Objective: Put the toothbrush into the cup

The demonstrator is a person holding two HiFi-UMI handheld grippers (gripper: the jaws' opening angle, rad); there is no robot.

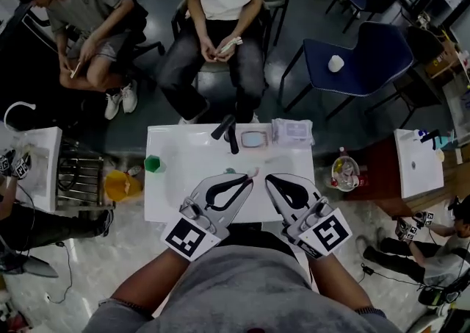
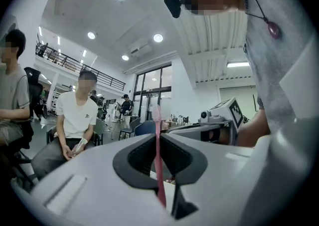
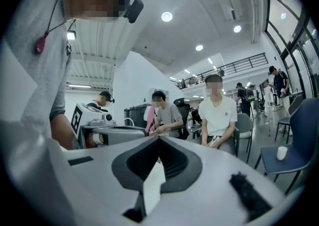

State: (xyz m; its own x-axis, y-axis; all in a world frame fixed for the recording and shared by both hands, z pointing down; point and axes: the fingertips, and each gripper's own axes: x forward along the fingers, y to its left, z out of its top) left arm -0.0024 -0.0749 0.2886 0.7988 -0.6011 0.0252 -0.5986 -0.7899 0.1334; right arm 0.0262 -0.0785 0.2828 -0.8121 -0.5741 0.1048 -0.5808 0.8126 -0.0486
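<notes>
One left tool [image 2: 157, 136] pinches the toothbrush [image 2: 159, 162], its end hidden; right tool [image 3: 158, 138] seems pressed together.

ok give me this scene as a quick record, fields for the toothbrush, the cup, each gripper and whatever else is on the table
toothbrush: pink, clamped upright between the left gripper's jaws, head poking past the tips
cup: green, at the left edge of the white table, apart from the toothbrush
left gripper: shut on the toothbrush, over the table
right gripper: jaws together, nothing between them
also on table: black object, clear packet, both at the far edge
task state: toothbrush not yet in the cup
</notes>
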